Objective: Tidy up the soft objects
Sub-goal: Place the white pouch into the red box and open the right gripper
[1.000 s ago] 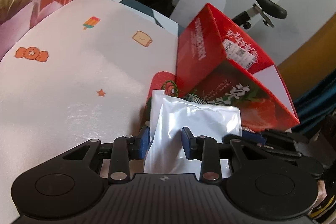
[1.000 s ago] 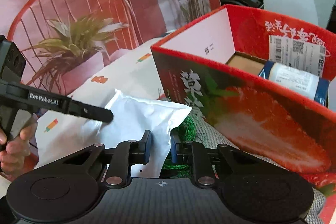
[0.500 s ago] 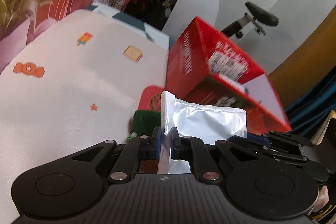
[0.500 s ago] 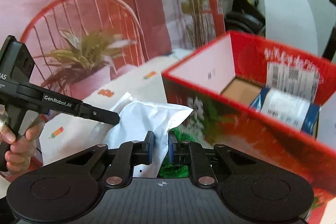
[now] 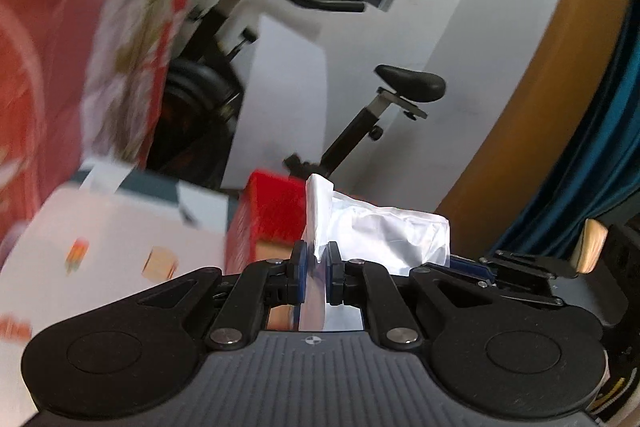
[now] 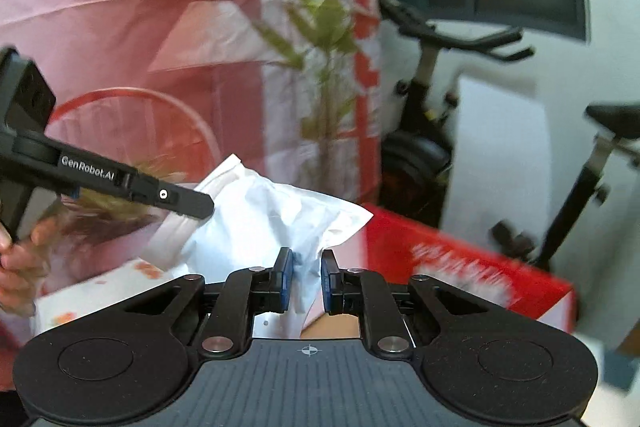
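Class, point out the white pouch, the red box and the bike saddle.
white pouch (image 5: pixel 384 231): left wrist view, crinkled middle.
red box (image 6: pixel 460 251): right wrist view, printed side wall.
bike saddle (image 5: pixel 412 83): left wrist view, top of seat.

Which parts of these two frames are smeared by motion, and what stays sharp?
Left wrist view: the curtain and table are smeared; the left tool and white bag stay sharp. Right wrist view: the red box and its lettering blur; the right tool is crisp. Both bow straight edges.

Home room, exercise bike (image 5: pixel 400 99), plant-print curtain (image 6: pixel 320 27), table (image 5: pixel 120 227)
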